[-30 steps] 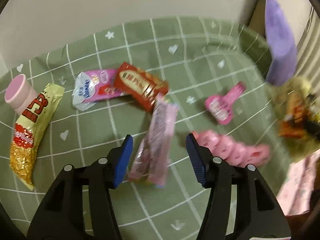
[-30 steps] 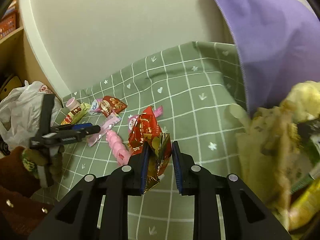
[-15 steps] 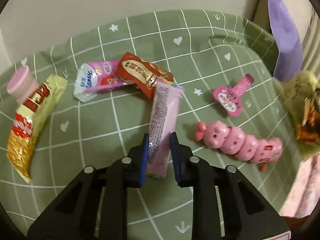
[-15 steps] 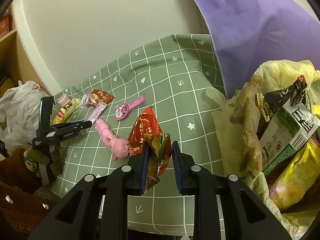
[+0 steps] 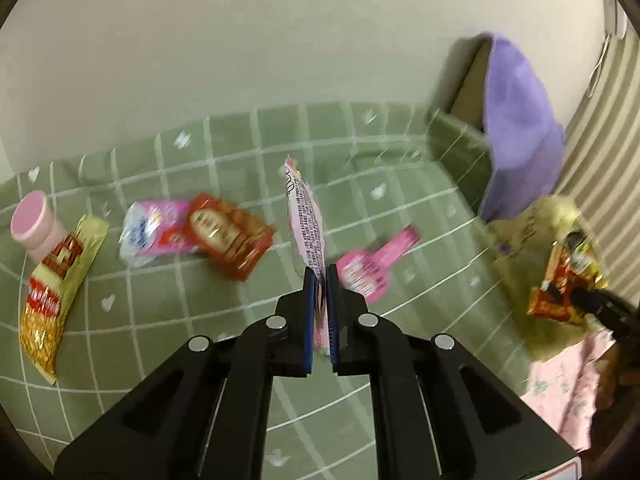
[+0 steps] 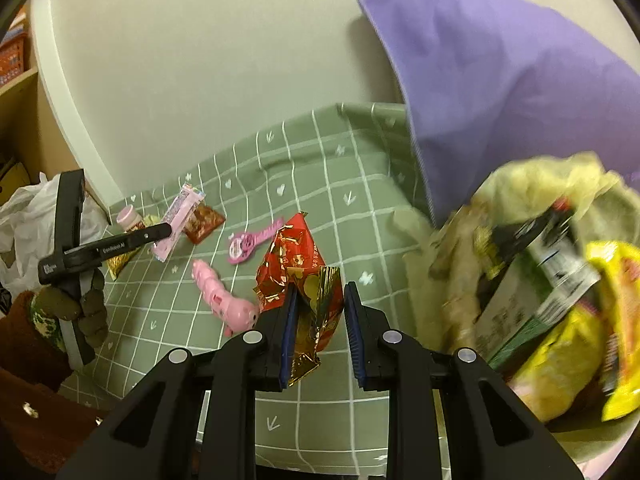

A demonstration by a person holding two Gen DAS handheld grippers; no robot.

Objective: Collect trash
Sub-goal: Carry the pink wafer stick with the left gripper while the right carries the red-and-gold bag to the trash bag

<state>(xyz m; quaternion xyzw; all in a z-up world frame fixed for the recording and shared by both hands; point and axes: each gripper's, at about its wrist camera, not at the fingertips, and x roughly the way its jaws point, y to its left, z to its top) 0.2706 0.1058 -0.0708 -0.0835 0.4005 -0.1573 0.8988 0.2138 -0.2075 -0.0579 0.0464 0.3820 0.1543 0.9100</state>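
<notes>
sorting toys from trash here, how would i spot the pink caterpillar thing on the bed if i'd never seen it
Start at the green checked bedspread below the purple pillow. Just left of the red and gold wrapper in the right gripper lies the pink caterpillar toy. Unlike the flat wrappers nearby, it is a chain of round, solid pink segments.

Long pink wrapper point(image 5: 306, 216) pinched upright, clear of green checked cloth point(image 5: 400, 168). Crumpled red-gold wrapper point(image 6: 304, 272) held above cloth. Red packet point(image 5: 228, 236), pink-white packet point(image 5: 152, 232), yellow packet point(image 5: 56, 292) flat on cloth.
</notes>
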